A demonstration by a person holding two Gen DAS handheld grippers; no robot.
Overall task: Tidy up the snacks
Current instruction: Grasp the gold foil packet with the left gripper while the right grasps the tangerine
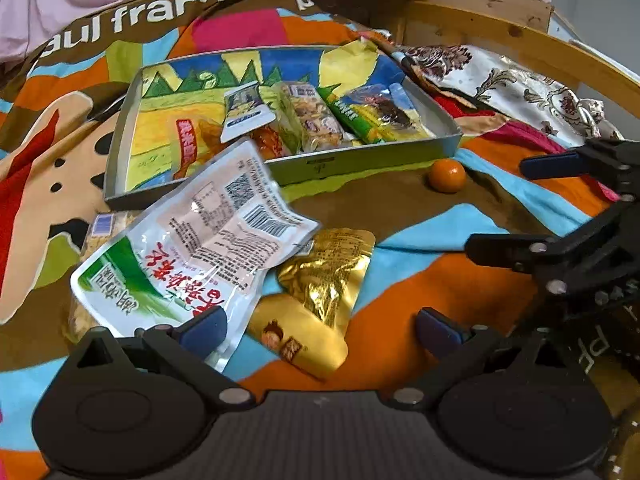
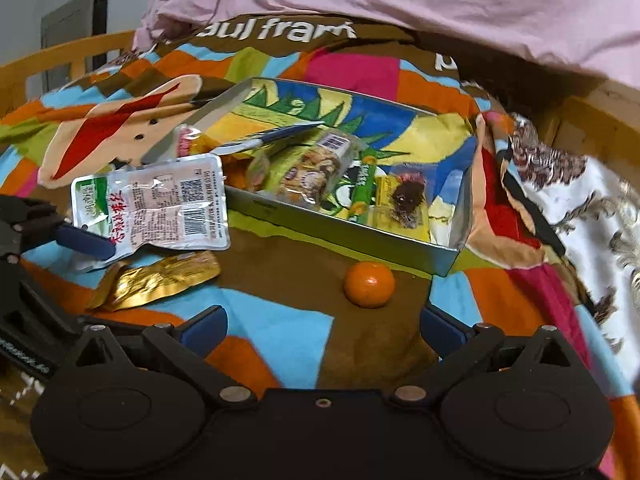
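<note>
- A patchwork Paul Frank blanket [image 2: 280,336] covers the bed; a pink sheet [image 2: 400,0] lies behind, with a wooden bed frame [image 1: 500,36] at the edge.
- A metal tray [image 1: 360,162] of snacks sits on the blanket, with a tangerine [image 2: 369,283] and a gold pouch [image 1: 320,292] near it.
- The left hand-held gripper [image 1: 320,330] is spread wide, one finger [image 1: 204,330] under a white-green snack packet [image 1: 192,248].
- The right hand-held gripper [image 2: 322,330] is spread, empty.

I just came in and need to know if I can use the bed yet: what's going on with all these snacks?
A person with a gripper in each hand is sorting snacks into a metal tray on the patterned blanket. Several packets already lie in it. The left gripper is open, one finger against the white snack pouch, which overlaps a gold foil packet. The right gripper is open near a small orange just outside the tray.
</note>
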